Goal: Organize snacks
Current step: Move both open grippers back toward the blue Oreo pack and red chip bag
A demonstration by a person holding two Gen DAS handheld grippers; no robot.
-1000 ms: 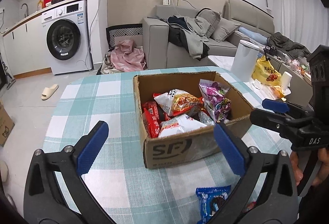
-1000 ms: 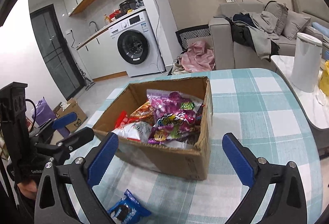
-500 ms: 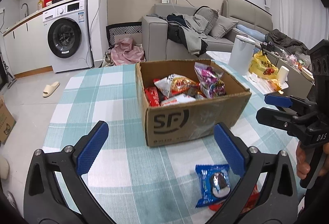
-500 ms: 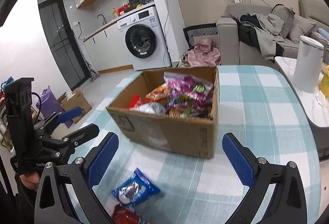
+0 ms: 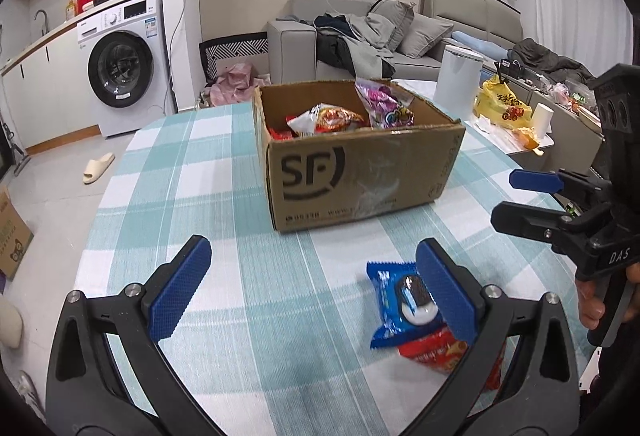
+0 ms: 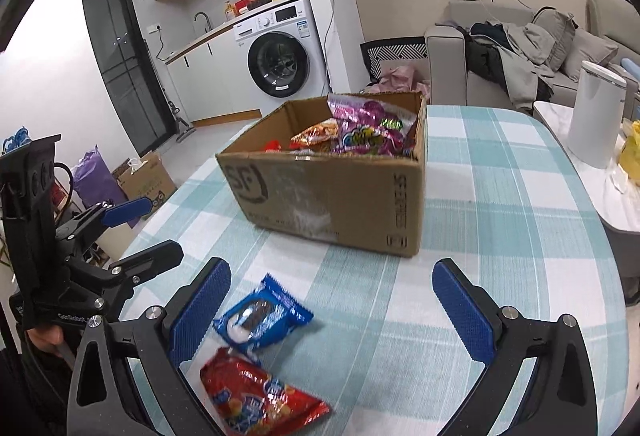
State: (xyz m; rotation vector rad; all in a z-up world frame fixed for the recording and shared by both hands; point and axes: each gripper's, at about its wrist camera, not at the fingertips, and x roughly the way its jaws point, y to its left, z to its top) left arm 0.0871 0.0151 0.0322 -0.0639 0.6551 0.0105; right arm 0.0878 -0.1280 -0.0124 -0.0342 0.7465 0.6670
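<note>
**Snack sorting: both tools empty, two packets loose on the table**

Surroundings: a washing machine [image 6: 282, 61] stands against the far wall, a sofa [image 5: 360, 35] heaped with clothing beyond the table, and a white bin [image 6: 596, 115] to the right. Nothing lies between the tools and the loose packets.

Change noted: against the view a second ago, both cameras sit lower and further back from the cardboard box [image 5: 360, 163]. Its printed front now faces the viewer, and the red snack packet [image 6: 260, 396] has come fully into sight.

Positions: the box rests on the checked table [image 5: 200, 195], filled with assorted snack bags. In front of it lie a blue cookie packet [image 6: 262, 316] and, just behind and touching it, the red packet. The left tool [image 5: 316, 296] is spread wide and empty, its right pad overlapping the blue packet in view. The right tool [image 6: 332, 312] is likewise wide and empty, the blue packet just beside its left pad.
</note>
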